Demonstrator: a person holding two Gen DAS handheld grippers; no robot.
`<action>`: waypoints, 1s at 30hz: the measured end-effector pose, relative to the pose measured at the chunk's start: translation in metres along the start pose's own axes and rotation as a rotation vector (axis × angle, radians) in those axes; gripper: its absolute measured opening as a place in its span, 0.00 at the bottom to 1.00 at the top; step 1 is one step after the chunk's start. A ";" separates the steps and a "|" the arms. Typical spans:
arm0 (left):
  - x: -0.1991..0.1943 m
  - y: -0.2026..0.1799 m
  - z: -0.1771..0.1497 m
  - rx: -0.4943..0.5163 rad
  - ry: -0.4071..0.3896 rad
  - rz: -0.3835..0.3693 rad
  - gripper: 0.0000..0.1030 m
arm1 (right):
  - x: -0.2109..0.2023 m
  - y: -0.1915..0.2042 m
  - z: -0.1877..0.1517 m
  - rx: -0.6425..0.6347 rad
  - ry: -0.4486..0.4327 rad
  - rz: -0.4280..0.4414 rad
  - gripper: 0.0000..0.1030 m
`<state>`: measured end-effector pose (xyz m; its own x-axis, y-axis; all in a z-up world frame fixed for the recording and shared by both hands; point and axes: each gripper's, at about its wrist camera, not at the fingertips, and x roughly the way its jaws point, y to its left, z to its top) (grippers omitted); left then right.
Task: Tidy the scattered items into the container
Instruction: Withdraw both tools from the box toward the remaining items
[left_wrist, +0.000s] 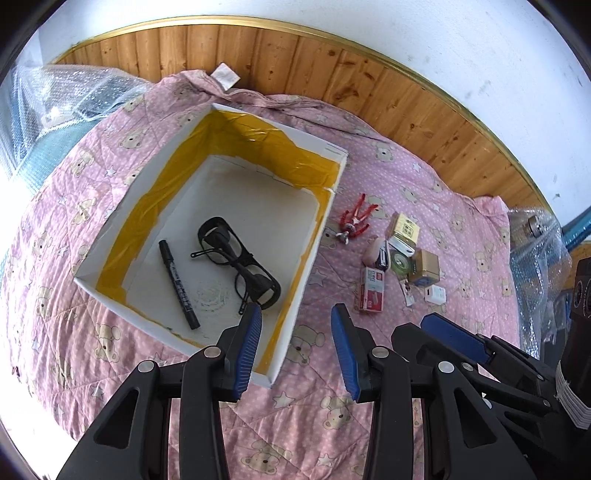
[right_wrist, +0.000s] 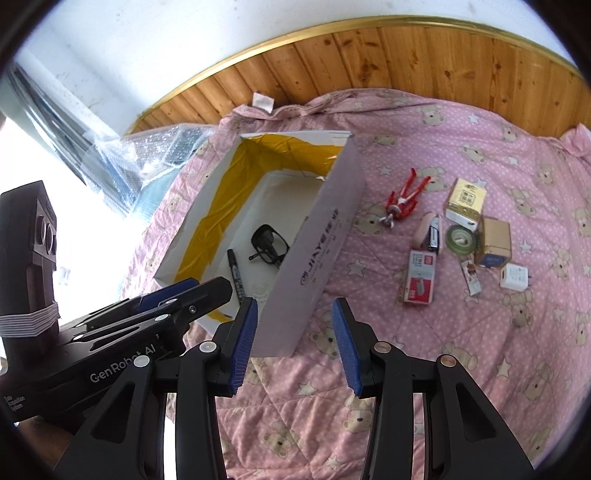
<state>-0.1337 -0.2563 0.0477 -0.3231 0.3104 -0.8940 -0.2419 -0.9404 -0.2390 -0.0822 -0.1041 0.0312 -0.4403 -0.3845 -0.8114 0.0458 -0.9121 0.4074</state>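
Bubble wrap (left_wrist: 55, 107) is lying past the left edge of the pink bear-print quilt (left_wrist: 207, 406). Toward the quilt's left side a white box (left_wrist: 122, 206), lined with yellow tape, is sitting open; a black marker (left_wrist: 179, 284) and black glasses (left_wrist: 236, 262) are resting on its floor, side by side. Left gripper (left_wrist: 295, 350) is hovering above the box's near right corner, fingers apart, holding nothing. Right gripper (right_wrist: 293, 343) is hanging beside it, fingers likewise spread and empty. Right of the box, scattered items are clustering near the quilt's middle: red figure (right_wrist: 402, 201), staple box (right_wrist: 419, 277), green tape roll (right_wrist: 460, 238), brown carton (right_wrist: 493, 242), white adapter (right_wrist: 513, 277).
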 end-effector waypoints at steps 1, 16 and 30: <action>0.002 -0.004 0.001 0.008 0.003 -0.002 0.40 | -0.001 -0.004 0.000 0.008 -0.001 -0.002 0.44; 0.029 -0.062 -0.001 0.121 0.067 -0.026 0.40 | -0.011 -0.066 -0.016 0.145 -0.018 -0.029 0.44; 0.060 -0.109 0.003 0.200 0.119 -0.050 0.40 | -0.019 -0.123 -0.023 0.258 -0.031 -0.071 0.44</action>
<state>-0.1292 -0.1345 0.0210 -0.1985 0.3264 -0.9242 -0.4351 -0.8743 -0.2154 -0.0588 0.0123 -0.0131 -0.4619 -0.3128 -0.8300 -0.2148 -0.8684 0.4468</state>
